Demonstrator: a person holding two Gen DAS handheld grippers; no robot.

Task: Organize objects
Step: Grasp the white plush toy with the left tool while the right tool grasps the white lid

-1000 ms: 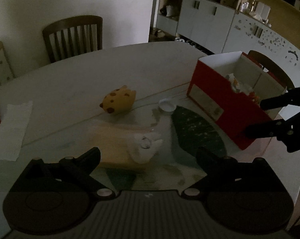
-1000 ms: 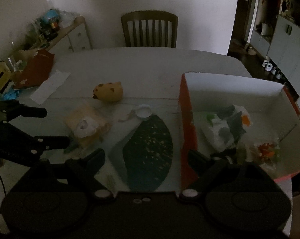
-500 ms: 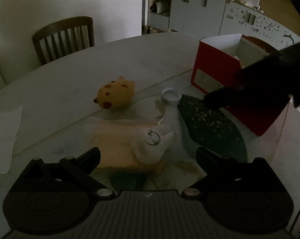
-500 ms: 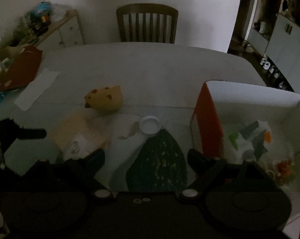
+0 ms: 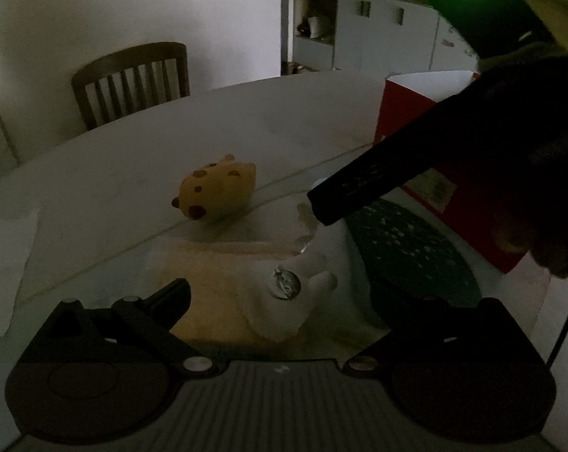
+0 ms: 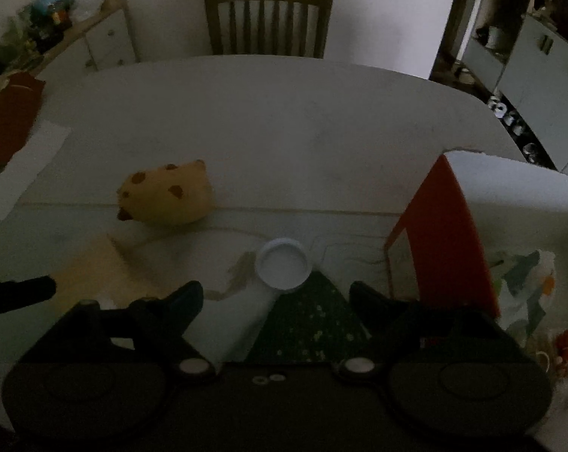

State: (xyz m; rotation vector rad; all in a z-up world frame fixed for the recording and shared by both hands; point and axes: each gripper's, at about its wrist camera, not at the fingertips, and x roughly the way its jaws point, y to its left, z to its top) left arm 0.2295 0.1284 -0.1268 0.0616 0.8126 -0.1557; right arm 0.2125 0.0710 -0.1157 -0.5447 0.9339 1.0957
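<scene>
My left gripper (image 5: 280,293) is open, low over a small white soft toy with a metal ring (image 5: 284,301). The toy lies on a pale yellow cloth (image 5: 216,275). A yellow spotted plush (image 5: 216,192) sits behind them on the table. My right gripper (image 6: 276,293) is open too, and a white round lid (image 6: 282,267) lies just ahead of its fingertips. In the left wrist view one of its dark fingers (image 5: 359,188) crosses in from the right and hides the lid. The red box (image 6: 446,233) stands to the right with several items (image 6: 529,290) inside.
A dark green leaf-shaped mat (image 6: 310,327) lies under the right gripper, beside the box. A white paper sheet (image 6: 24,165) and a red item (image 6: 5,124) are at the table's left. A wooden chair (image 6: 269,19) stands behind the table, with cabinets (image 5: 389,37) beyond.
My right gripper has swung left from over the red box to the white lid, crossing the left wrist view. My left gripper has moved closer to the white toy.
</scene>
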